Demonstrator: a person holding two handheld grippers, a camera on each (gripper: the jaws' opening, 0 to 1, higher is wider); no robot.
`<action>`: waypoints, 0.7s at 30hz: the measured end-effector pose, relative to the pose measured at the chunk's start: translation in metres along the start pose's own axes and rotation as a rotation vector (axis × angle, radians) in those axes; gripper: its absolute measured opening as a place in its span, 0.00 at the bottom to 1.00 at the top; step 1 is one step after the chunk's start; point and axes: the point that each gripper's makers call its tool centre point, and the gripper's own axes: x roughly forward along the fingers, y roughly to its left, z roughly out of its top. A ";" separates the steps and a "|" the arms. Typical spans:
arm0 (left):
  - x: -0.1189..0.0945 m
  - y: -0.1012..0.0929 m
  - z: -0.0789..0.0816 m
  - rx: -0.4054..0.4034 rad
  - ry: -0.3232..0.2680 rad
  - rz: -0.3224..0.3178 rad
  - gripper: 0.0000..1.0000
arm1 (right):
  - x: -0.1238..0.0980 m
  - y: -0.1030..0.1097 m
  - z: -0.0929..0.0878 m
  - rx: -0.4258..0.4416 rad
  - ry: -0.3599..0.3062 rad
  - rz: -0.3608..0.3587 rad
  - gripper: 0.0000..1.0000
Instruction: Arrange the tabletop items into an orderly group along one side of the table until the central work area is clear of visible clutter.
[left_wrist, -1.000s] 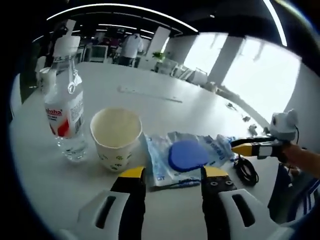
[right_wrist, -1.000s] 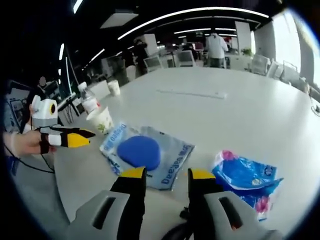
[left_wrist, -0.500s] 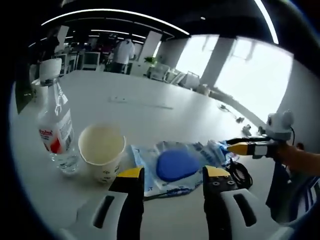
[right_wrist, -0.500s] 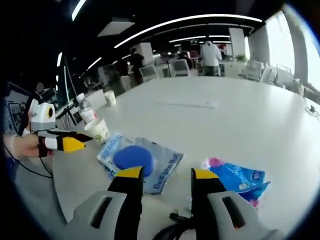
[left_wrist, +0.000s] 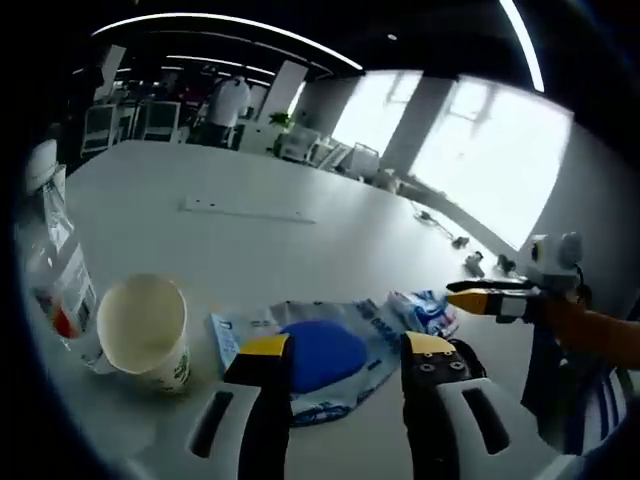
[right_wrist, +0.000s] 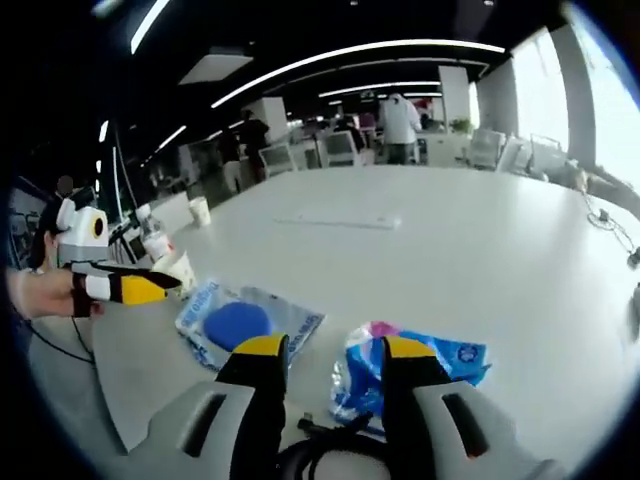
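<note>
I see a clear plastic packet (left_wrist: 300, 345) with blue lettering I cannot read, a round blue pad (left_wrist: 322, 355) inside it, lying flat on the white surface (left_wrist: 250, 240). Beside the packet stands an empty paper cup (left_wrist: 145, 330); past the cup, a red-labelled water bottle (left_wrist: 55, 275). A crinkled blue wrapper (right_wrist: 400, 365) lies on the packet's other side. My left tool (left_wrist: 340, 350) and right tool (right_wrist: 325, 350) both hold their jaws apart, gripping nothing.

I see a paper cup (left_wrist: 143, 331) upright beside a water bottle (left_wrist: 55, 270), a blue-disc pouch (left_wrist: 305, 350) flat, and a crumpled blue packet (right_wrist: 400, 365) nearby.
</note>
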 end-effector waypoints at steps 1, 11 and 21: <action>0.002 -0.001 0.000 0.001 -0.001 0.000 0.39 | -0.004 -0.006 0.000 0.005 -0.005 -0.024 0.33; 0.036 -0.034 0.001 0.064 0.033 -0.077 0.37 | -0.031 -0.043 -0.005 0.025 -0.028 -0.112 0.32; 0.069 -0.070 -0.004 0.102 0.070 -0.160 0.36 | -0.058 -0.078 -0.026 0.054 -0.004 -0.193 0.31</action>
